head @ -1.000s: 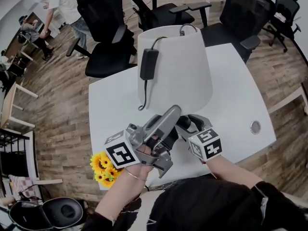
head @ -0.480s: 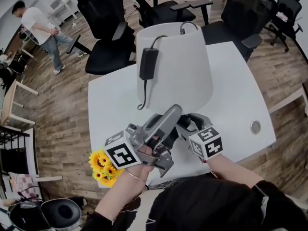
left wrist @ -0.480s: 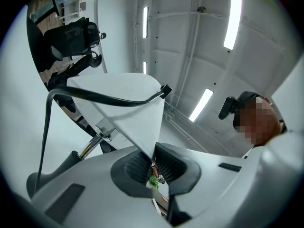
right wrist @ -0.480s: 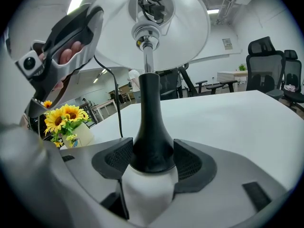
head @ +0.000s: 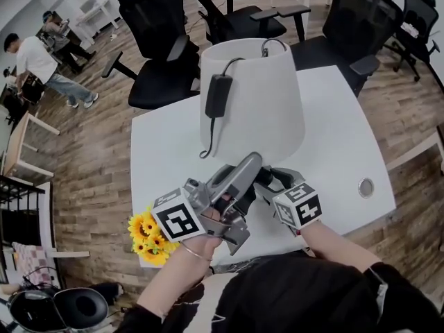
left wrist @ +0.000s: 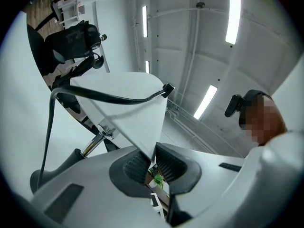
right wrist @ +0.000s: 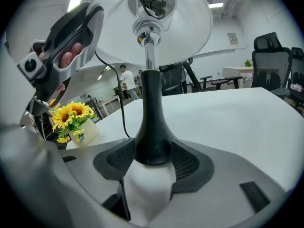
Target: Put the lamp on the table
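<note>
White table (head: 333, 116) seen from above. Lamp (head: 257, 109) held upright over table's near edge. Rim of white shade (left wrist: 128, 108) pinched in left gripper (left wrist: 153, 161), jaws opening. Black base (right wrist: 152, 122) pressed between 2 pads of right gripper (right wrist: 153, 159), jaws closing. Sunflowers (head: 149, 238) set at near-left corner. Black adapter (head: 218, 97) hung against shade.

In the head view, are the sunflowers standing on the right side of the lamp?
No, the sunflowers are at the near left corner of the white table, left of the lamp.
</note>
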Tool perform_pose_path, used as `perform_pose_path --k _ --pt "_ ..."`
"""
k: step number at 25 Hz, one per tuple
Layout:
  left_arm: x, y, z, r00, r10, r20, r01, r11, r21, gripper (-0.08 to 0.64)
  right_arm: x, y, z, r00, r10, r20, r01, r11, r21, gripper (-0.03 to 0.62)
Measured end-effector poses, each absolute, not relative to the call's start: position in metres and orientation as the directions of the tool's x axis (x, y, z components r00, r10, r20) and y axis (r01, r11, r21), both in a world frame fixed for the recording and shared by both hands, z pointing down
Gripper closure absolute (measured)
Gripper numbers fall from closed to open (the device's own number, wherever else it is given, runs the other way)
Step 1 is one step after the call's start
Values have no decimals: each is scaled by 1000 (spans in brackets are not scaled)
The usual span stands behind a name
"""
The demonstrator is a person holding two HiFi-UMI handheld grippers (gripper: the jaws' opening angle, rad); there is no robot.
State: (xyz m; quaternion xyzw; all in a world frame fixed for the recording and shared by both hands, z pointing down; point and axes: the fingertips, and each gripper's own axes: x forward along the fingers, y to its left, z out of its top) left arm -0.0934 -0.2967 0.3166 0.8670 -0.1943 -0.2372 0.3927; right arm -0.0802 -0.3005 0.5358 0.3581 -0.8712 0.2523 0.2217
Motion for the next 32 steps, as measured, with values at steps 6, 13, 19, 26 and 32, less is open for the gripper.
perform_pose_path --k 6,13,19,26,32 --pt "-93 -296 321 805 -545 -236 -179 -602 778 523 -66 -307 511 -672 -544 502 -730 599 -329 575" --pt "-95 -295 326 779 -579 -241 -187 -582 792 523 -32 -300 451 -707 -613 351 -707 616 -347 575" --pt "-89 -290 330 766 -604 -220 -223 -571 790 517 3 -283 413 -754 -610 243 -646 624 -440 575" --pt "-90 -288 326 759 -623 -190 -254 -551 795 509 25 -271 385 -750 -624 218 -654 651 -387 577" --pt "-82 -273 336 737 -653 -174 -265 -517 814 502 53 -256 384 -722 -660 208 -683 630 -370 575"
